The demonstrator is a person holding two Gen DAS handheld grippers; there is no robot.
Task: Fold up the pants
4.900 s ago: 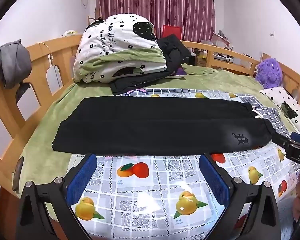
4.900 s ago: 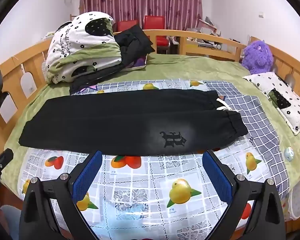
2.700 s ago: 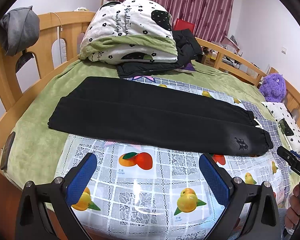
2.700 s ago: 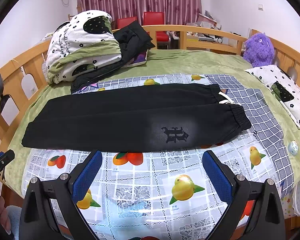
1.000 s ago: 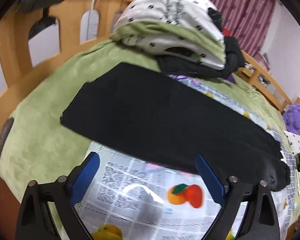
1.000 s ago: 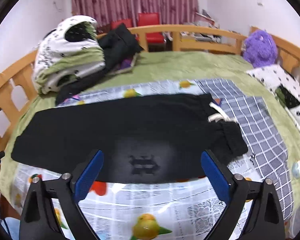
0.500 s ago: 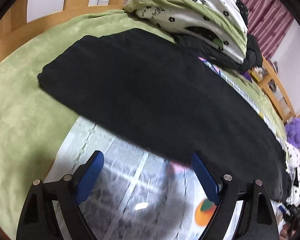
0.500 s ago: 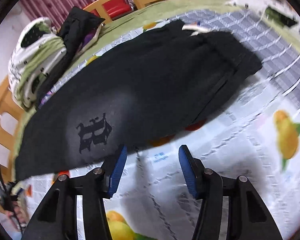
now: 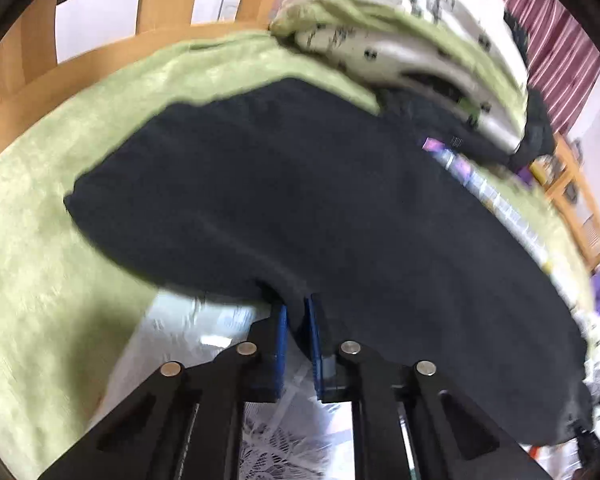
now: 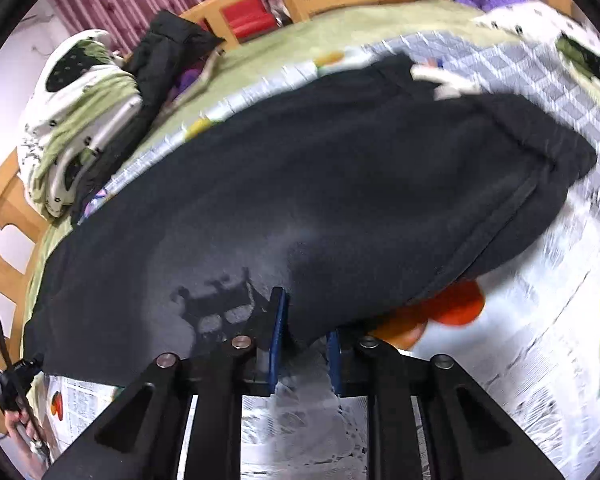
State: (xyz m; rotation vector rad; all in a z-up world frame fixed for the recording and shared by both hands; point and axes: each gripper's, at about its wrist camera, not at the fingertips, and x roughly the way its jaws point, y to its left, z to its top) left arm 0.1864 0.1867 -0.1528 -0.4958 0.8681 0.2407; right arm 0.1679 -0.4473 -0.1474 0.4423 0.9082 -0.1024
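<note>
While the black pants (image 9: 340,208) lie lengthwise across the bed (image 9: 40,280), left to right ahead of both tongs, the left tongs (image 9: 296,332) pinch the near edge toward the leg end and the right tongs (image 10: 302,332) pinch it nearer the waistband.

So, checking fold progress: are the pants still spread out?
Spread: black pants lie full length; left claw and right claw pinch the near edge.
</note>
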